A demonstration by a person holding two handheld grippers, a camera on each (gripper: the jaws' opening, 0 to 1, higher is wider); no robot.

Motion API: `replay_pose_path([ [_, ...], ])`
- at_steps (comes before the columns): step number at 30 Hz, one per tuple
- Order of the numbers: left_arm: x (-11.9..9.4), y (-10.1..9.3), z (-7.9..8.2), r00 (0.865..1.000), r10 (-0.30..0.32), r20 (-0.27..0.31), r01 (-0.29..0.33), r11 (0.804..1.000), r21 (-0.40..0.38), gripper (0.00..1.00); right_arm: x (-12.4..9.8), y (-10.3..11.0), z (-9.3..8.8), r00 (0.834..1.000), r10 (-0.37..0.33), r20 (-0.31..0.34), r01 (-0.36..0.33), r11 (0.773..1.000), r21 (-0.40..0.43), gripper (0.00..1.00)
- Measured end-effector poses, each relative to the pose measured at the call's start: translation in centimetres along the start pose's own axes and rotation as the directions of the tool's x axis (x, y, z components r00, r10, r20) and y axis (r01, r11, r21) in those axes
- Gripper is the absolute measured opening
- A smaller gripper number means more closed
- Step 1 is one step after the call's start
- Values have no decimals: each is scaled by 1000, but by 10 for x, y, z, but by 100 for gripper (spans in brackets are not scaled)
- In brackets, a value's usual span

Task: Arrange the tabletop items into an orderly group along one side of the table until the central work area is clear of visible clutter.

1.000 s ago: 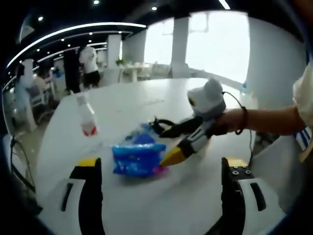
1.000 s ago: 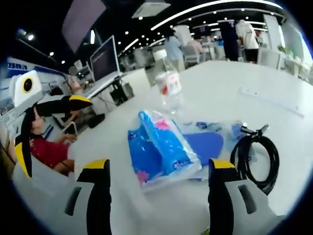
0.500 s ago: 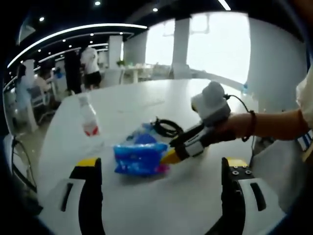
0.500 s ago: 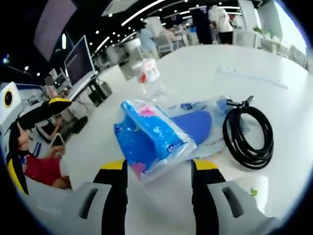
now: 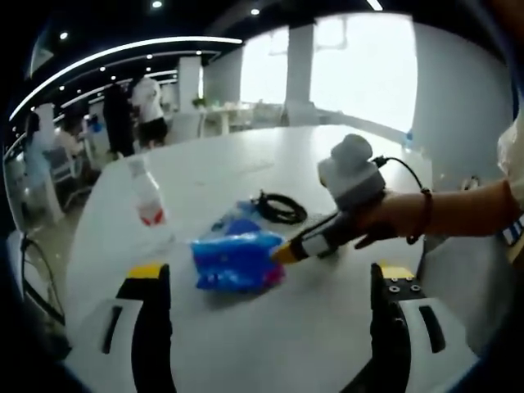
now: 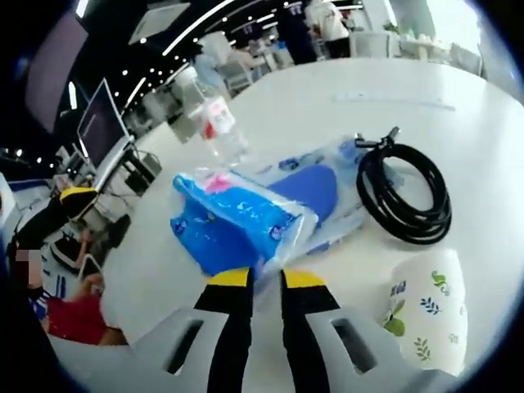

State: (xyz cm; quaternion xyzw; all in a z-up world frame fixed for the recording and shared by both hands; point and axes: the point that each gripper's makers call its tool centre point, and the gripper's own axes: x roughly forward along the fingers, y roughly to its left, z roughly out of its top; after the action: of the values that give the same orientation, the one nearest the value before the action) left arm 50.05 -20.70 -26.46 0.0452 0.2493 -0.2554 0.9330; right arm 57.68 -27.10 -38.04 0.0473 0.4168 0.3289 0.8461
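A blue plastic tissue pack lies mid-table on the white table. My right gripper is shut on the near edge of that tissue pack, its yellow tips almost touching. In the left gripper view the right gripper reaches in from the right, held by a hand. My left gripper stands wide open in front of the pack, holding nothing. Behind the pack lie a clear pouch with a blue item, a coiled black cable and an upright water bottle.
A leaf-patterned paper cup lies on its side close to the right gripper's right. A thin white strip lies far across the table. People, chairs and desks with monitors stand beyond the table's edges.
The right gripper's jaws have come together from wide apart onto the tissue pack's near edge. The left gripper has stayed open and almost still.
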Motion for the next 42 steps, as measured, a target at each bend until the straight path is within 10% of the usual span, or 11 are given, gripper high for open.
replay_pose_path([
  [42,1,-6,-5,1000,-17,-25,17,1000,20,99,-75,-23,65,994,59,95,-55,998,-39,1],
])
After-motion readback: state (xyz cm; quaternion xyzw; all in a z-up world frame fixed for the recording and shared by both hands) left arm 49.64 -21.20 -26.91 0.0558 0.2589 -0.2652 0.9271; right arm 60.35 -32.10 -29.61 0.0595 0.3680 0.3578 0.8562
